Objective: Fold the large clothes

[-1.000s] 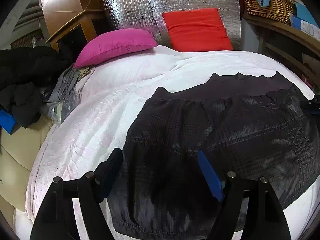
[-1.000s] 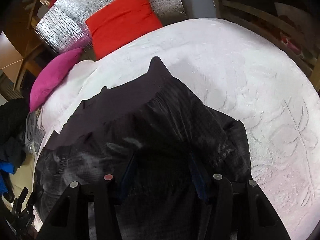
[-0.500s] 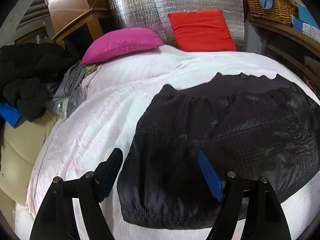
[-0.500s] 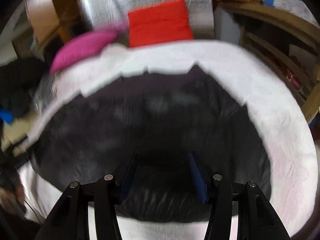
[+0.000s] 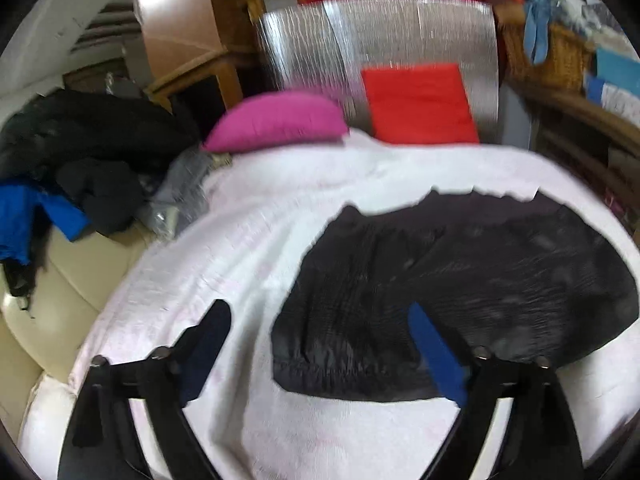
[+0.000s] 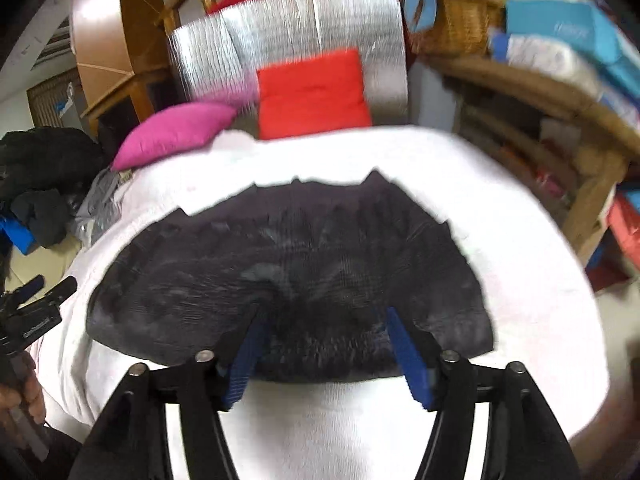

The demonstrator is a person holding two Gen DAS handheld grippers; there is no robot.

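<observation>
A dark plaid skirt-like garment [image 5: 460, 280] [image 6: 288, 272] lies folded and flat on the white bed cover [image 5: 248, 248] [image 6: 520, 208], its waistband toward the pillows. My left gripper [image 5: 316, 320] hovers above the garment's near left corner, its jaws opening, with nothing between them. My right gripper [image 6: 324, 316] hangs over the garment's near edge, its jaws also opening, and no cloth is pinched between the blue pads [image 6: 404, 356]. In the right wrist view the left gripper [image 6: 36, 304] shows at the far left edge with a hand under it.
A magenta pillow [image 5: 276, 120] and a red cushion [image 5: 420, 104] lean at the bed's head against a silver foil panel [image 5: 380, 40]. A heap of dark and blue clothes [image 5: 72, 168] lies left of the bed. A wicker basket [image 6: 460, 16] and wooden shelves stand at the right.
Both grippers have pulled back and risen from the garment, so more bed shows. Both pairs of jaws stand wider. The garment lies flat where it was.
</observation>
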